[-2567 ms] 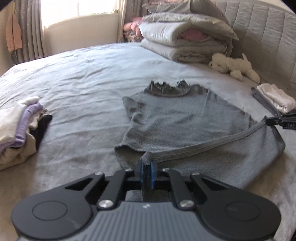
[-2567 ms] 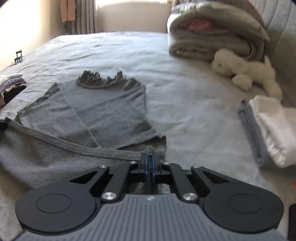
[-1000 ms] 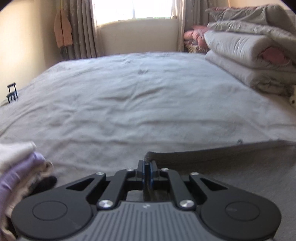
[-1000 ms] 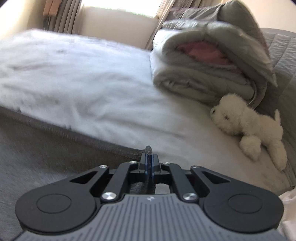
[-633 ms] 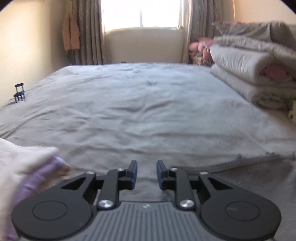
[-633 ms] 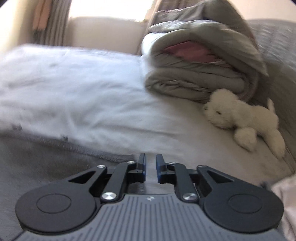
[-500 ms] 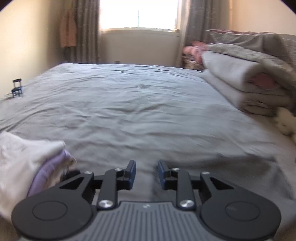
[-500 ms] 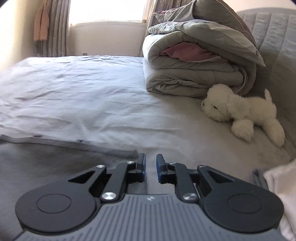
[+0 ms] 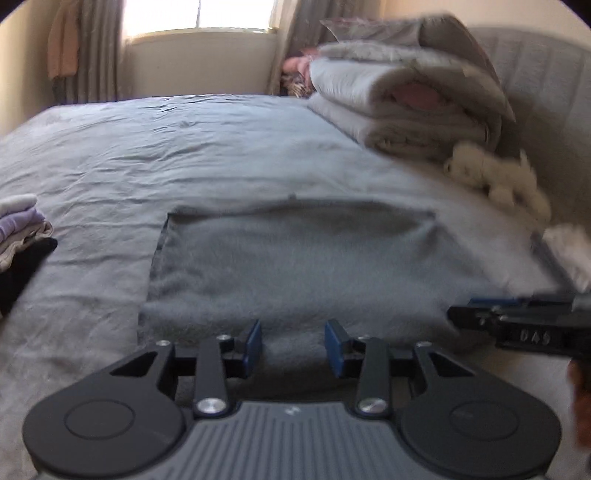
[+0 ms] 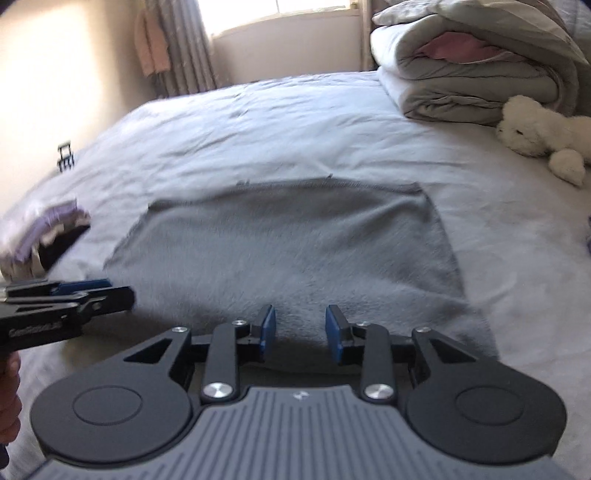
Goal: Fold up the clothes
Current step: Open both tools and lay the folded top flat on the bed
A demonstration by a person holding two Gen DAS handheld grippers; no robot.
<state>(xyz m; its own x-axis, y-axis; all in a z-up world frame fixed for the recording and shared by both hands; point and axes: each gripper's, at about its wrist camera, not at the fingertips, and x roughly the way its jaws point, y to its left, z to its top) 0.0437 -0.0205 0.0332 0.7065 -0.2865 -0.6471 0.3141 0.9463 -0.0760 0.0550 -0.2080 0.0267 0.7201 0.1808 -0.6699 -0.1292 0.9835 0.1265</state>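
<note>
Grey top (image 9: pixel 295 258) folded flat on the bed (image 9: pixel 184 147)

Our left gripper (image 9: pixel 293 343) and right gripper (image 10: pixel 300 328) have just been opening, jaws apart, nothing between them.

Count of items on the grey-sheeted bed (image 9: pixel 155 155): one.

One folded grey knit garment (image 9: pixel 295 258), lying flat as a rectangle.

One stack of folded clothes, cream, lilac and black (image 9: pixel 18 229), at the left edge.

One pile of rolled grey quilts with pink lining (image 10: pixel 472 62) by the padded headboard.

One white plush toy animal (image 10: pixel 539 133).

One folded white and grey cloth bundle (image 9: pixel 569 251), blurred; layers cannot be counted.

Two black two-finger grippers with blue pads: left gripper (image 9: pixel 294 343), right gripper (image 10: pixel 300 328).

One window (image 9: pixel 199 14).
</note>
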